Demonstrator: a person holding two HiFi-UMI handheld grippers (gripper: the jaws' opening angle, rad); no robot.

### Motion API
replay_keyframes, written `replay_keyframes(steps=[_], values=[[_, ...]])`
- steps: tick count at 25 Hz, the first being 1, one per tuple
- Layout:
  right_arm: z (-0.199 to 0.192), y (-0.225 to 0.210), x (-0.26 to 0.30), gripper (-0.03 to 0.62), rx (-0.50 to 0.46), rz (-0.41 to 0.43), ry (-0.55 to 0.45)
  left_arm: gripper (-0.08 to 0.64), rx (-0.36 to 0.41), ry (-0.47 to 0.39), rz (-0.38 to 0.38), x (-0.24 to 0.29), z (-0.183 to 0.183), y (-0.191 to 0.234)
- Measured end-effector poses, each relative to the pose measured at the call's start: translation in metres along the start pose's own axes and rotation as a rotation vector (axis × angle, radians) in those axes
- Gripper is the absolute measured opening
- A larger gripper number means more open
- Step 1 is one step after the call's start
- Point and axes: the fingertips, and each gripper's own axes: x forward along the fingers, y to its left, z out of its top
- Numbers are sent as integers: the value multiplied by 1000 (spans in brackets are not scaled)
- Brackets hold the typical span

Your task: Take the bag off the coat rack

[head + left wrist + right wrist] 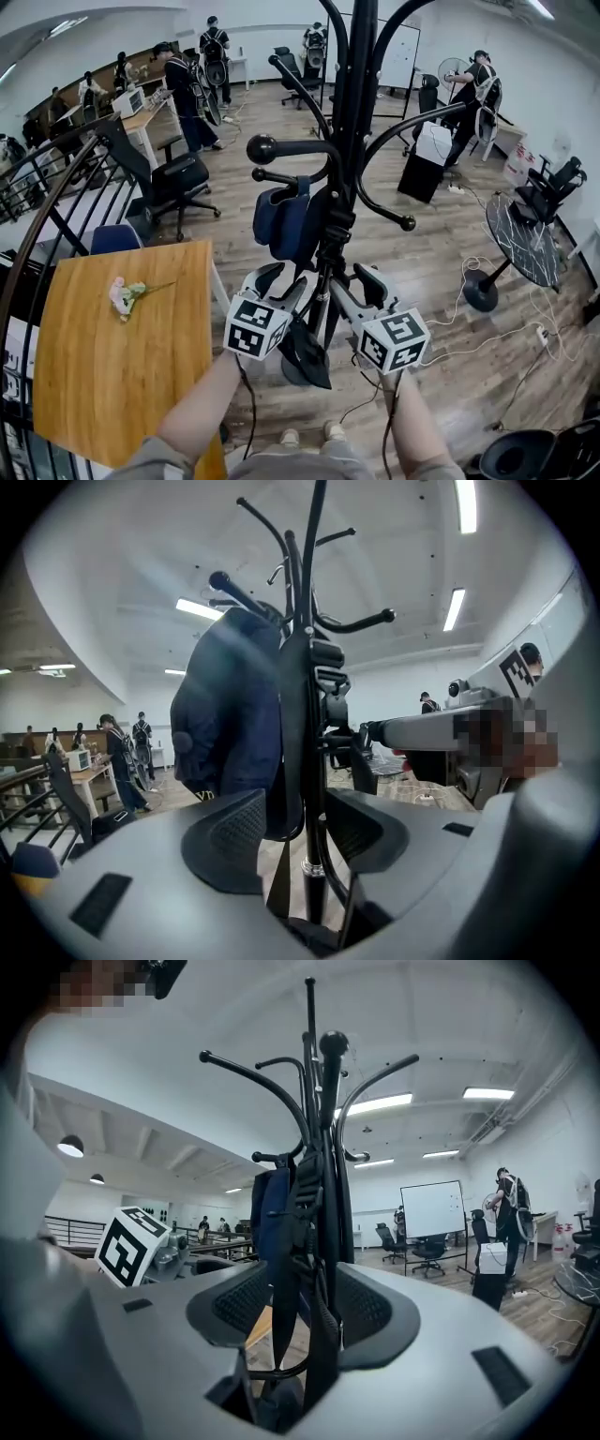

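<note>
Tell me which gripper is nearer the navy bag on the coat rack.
Left. The left gripper sits just below the bag, on its side of the pole; the right gripper is across the pole, farther off.

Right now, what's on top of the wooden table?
Only a small pink flower with a green stem lies on the wooden table. The person's left arm covers its near corner, so that bit is hidden.

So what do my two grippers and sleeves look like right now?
Both the left gripper and right gripper are light grey with black textured pads, each carrying a white cube with black square markers. A thin black cable hangs from each. Greyish sleeves show at the bottom edge.
</note>
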Motion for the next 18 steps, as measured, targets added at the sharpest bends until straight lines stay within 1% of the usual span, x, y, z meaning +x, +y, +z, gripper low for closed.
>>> replay_keyframes(steps=[3,6,7,8,9,10,12,16,18], values=[[-10,-7,19,222,3,49,24,209,-35,37,2,21,-11,6],[-20,-10,35,222,-10,100,47,205,-43,51,23,34,-19,10],[-22,-10,38,215,-16,117,45,174,-43,48,36,36,-20,11],[-23,-9,41,185,-21,133,39,134,-44,46,46,38,-22,13],[-23,-8,42,122,-25,148,32,99,-46,47,51,40,-23,14],[-22,-8,43,77,-32,159,27,72,-49,47,54,41,-24,14],[-21,-6,45,67,-54,175,27,25,-48,44,59,43,-23,13],[-17,-3,44,60,-78,202,28,17,5,48,65,42,-21,9],[-16,1,40,58,-92,213,22,17,2,40,79,35,-23,8]])
